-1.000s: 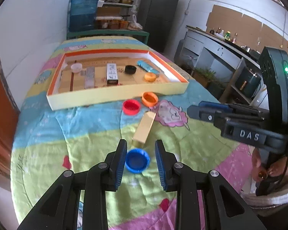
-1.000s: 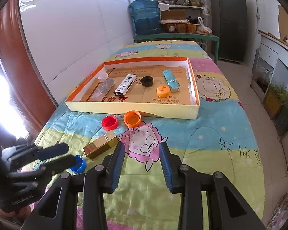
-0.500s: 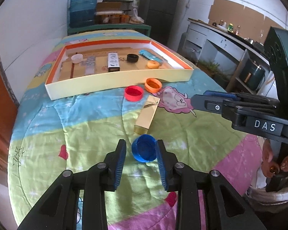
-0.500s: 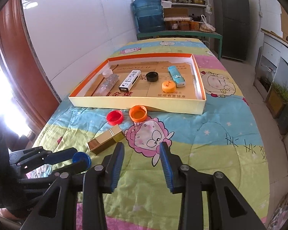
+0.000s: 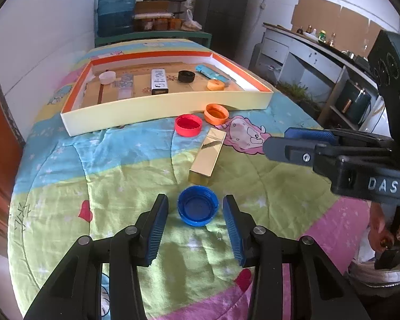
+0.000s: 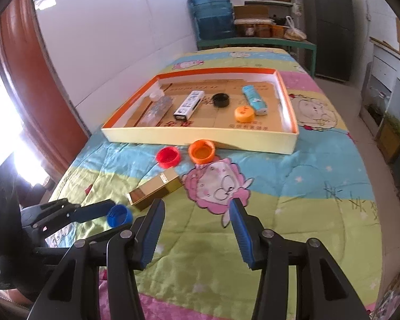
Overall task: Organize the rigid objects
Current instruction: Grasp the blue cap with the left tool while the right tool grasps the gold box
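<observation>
Inside the tray [image 5: 160, 112], left to right, already lie a white cap [image 5: 107, 77], a clear box [image 5: 125, 88], a white box [image 5: 159, 81], a black cap [image 5: 186, 76], an orange cap [image 5: 215, 84] and a teal box [image 5: 212, 73]. Still loose on the desk's quilt [image 5: 93, 165] are the blue cap [image 5: 198, 209], the red cap [image 5: 188, 125], the orange cup-shaped cap [image 5: 216, 114] and the gold box [image 5: 207, 160], whose long axis runs from near the blue cap up towards the orange one by the tray. My left gripper [image 5: 196, 220] has just been opening and brackets the blue cap, mouth up, without pressing it; my right gripper [image 6: 197, 229] has just been opening too, empty.
</observation>
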`<state>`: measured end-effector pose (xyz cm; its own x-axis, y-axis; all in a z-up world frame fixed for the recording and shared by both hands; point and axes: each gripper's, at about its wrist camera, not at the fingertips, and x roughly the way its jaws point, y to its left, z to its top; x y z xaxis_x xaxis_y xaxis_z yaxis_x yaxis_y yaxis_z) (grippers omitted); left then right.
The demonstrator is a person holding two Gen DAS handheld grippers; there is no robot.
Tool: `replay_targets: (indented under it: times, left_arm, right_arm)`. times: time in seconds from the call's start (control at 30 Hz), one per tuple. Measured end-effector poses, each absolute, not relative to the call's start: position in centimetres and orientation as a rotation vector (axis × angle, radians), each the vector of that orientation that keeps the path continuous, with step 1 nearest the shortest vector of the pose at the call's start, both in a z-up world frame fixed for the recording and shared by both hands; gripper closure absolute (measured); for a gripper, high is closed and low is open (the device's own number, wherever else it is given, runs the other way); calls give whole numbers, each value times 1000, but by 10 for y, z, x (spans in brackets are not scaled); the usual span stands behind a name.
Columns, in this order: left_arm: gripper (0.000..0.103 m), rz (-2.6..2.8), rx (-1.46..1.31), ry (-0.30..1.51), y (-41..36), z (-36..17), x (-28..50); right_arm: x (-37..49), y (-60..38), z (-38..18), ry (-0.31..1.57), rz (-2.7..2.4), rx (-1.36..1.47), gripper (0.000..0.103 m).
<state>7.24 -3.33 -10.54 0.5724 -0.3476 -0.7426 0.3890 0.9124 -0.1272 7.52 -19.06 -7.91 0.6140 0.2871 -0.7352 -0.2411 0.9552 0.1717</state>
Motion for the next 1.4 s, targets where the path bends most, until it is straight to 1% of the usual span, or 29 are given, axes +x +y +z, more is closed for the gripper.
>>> replay_targets:
  times: [0.03, 0.07, 0.23, 0.6, 0.77, 0.93, 1.03, 1.07, 1.1, 1.13, 1.4]
  left_arm:
    - [70, -419, 66, 857, -34, -105, 72]
    - [73, -408, 78, 855, -34, -105, 72]
    - [73, -400, 60, 853, -28, -105, 72]
    - [73, -209, -14, 746, 16, -73, 71]
    - [73, -198, -35, 725, 25, -65, 75]
    - [73, -197, -30, 713, 26, -62, 74]
    - [73, -197, -38, 716, 27, -63, 74]
    - [73, -193, -40, 715, 27, -63, 74]
    - [73, -189, -40, 716, 28, -63, 74]
    - [73, -184, -42, 717, 29, -63, 74]
    - [73, -169, -44, 729, 31, -63, 74]
  right_arm:
    - [75, -188, -80, 859, 311, 54, 53]
    - [76, -184, -80, 863, 321, 50, 53]
    - [80, -173, -84, 886, 355, 76, 53]
    - [107, -158, -105, 1000, 322, 328, 53]
    - [119, -136, -104, 996, 239, 296, 53]
    - [119, -115, -104, 977, 182, 182, 52]
    - [118, -114, -105, 970, 172, 160, 54]
    - [118, -114, -105, 968, 168, 149, 57]
    - [117, -113, -105, 966, 157, 126, 63]
    - [117, -112, -105, 965, 147, 107, 66]
    - [111, -116, -103, 964, 157, 71, 84]
